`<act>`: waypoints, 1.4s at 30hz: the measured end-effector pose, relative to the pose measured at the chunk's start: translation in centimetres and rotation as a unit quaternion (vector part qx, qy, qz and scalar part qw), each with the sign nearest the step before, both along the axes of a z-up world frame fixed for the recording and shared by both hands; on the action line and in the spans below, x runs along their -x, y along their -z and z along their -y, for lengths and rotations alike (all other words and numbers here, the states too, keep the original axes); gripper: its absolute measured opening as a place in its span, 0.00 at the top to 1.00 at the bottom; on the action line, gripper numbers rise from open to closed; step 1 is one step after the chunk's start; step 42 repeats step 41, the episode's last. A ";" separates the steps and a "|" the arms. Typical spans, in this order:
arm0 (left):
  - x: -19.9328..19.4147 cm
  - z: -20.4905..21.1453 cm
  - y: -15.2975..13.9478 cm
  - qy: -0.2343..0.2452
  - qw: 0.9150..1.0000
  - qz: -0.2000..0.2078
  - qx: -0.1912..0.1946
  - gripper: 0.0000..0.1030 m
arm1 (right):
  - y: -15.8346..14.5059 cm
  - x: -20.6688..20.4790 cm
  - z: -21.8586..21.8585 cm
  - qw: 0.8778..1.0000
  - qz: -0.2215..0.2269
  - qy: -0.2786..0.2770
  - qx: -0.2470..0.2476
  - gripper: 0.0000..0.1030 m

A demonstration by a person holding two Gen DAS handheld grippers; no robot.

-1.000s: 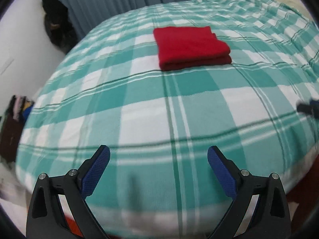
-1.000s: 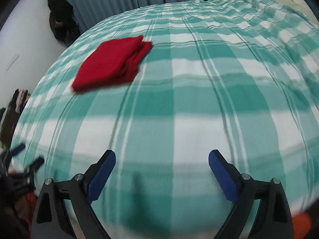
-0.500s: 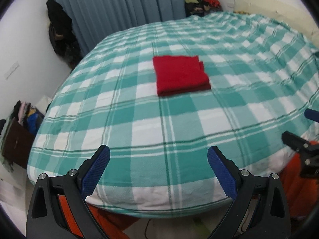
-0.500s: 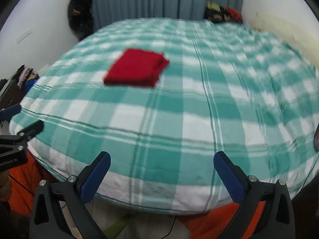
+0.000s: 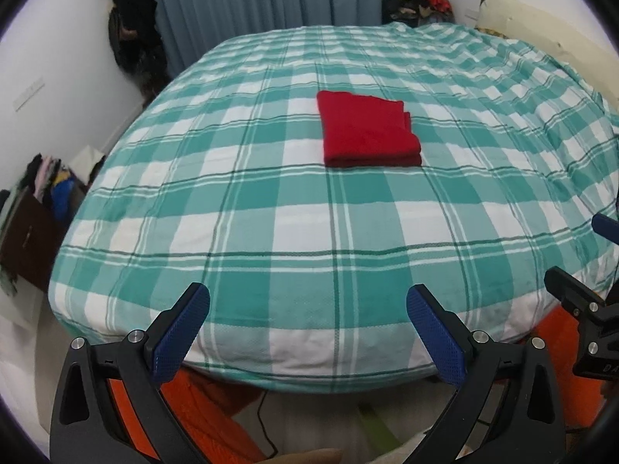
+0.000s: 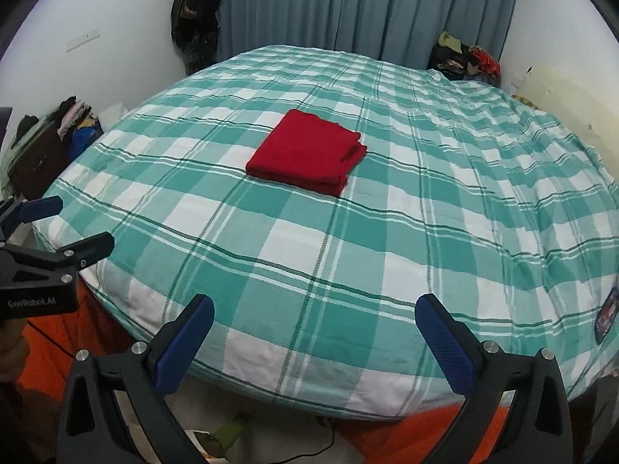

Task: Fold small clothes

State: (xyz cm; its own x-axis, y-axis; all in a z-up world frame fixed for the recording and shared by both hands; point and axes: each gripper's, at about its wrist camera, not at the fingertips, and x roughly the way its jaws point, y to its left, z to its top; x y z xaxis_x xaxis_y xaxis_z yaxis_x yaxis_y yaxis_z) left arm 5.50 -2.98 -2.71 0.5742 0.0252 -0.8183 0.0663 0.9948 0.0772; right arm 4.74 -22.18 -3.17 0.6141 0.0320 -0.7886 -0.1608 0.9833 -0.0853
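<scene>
A red garment point(image 5: 367, 133), folded into a neat rectangle, lies flat on the green-and-white checked bed cover point(image 5: 271, 232); it also shows in the right wrist view point(image 6: 307, 152). My left gripper point(image 5: 307, 330) is open and empty, held back off the near edge of the bed. My right gripper point(image 6: 313, 338) is open and empty too, also off the near edge. Each gripper shows at the side of the other's view: the right gripper point(image 5: 580, 266) and the left gripper point(image 6: 58, 228).
Grey-blue curtains point(image 6: 367, 7) hang behind the bed. Dark clothes point(image 5: 131, 38) hang at the left wall. Piles of clothes sit at the far right corner point(image 6: 464, 58) and on a brown box at the left point(image 5: 35, 208). Orange fabric point(image 5: 205, 406) shows below the bed edge.
Both grippers have drawn back from over the bed to beyond its near edge, staying open. The folded red garment has not moved.
</scene>
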 end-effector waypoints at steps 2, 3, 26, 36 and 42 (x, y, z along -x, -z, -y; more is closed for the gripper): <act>0.1 0.0 -0.3 0.002 1.000 0.002 -0.002 0.01 | -0.3 0.0 0.0 1.000 -0.001 0.000 -0.003 0.00; 0.1 0.0 -0.4 0.002 1.000 0.003 -0.005 0.01 | -0.3 0.0 0.0 1.000 -0.002 0.000 -0.007 0.00; 1.5 0.3 -2.2 0.012 1.000 0.006 -0.028 0.01 | -3.2 1.5 -1.0 1.000 -0.003 -0.016 0.006 0.00; 1.4 0.0 -2.0 0.004 0.999 0.006 -0.035 0.01 | -2.4 1.4 -0.9 1.000 -0.013 -0.013 0.008 0.00; 1.5 0.1 -1.9 0.000 0.999 0.005 -0.036 0.01 | -2.4 1.4 -0.9 1.000 -0.013 -0.012 0.007 0.00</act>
